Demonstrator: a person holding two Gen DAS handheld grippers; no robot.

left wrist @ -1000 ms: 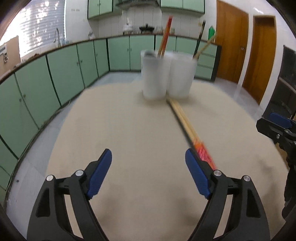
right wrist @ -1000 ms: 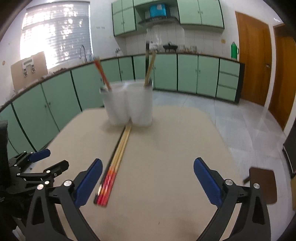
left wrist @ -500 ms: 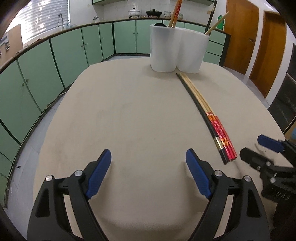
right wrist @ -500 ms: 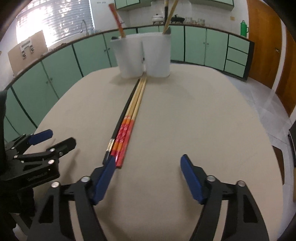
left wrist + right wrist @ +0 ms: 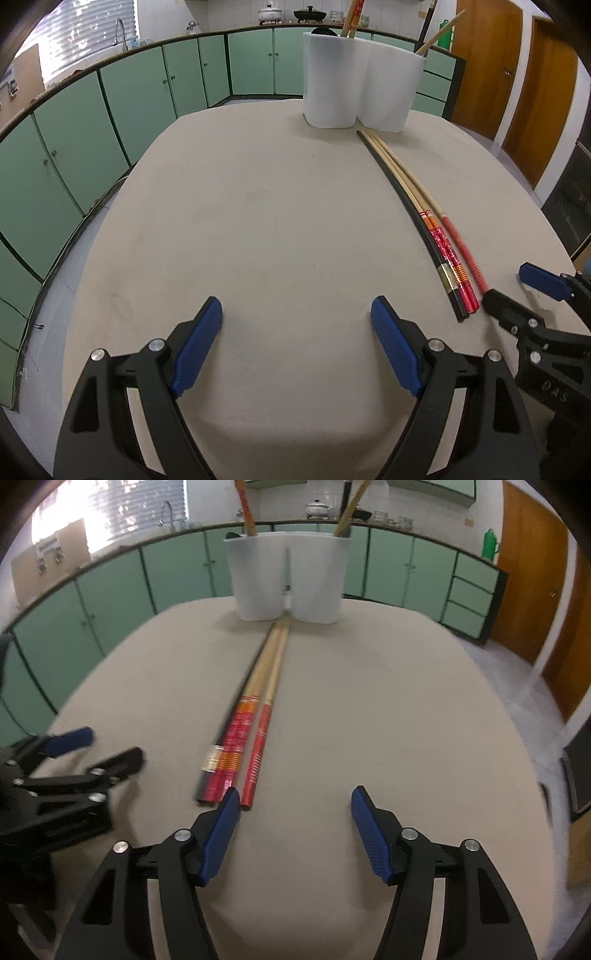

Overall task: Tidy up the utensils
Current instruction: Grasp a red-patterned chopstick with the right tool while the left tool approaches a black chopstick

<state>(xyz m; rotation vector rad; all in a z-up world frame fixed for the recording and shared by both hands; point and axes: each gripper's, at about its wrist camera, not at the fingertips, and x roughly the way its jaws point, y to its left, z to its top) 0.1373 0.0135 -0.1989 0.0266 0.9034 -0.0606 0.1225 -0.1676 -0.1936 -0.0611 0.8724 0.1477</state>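
my right gripper (image 5: pixel 293 812) and left gripper (image 5: pixel 296 321) are both spread wide, empty. the chopsticks (image 5: pixel 255 716) lie bundled on the table (image 5: pixel 388 709), tips touching the holder (image 5: pixel 288 579). probably light, stiff, slippery: i'd pinch one at its red end.

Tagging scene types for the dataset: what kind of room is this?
Most likely a home kitchen. Green cabinets run under a counter that carries a sink tap and cooking pots. On the beige table, loose chopsticks lie before a white utensil holder.
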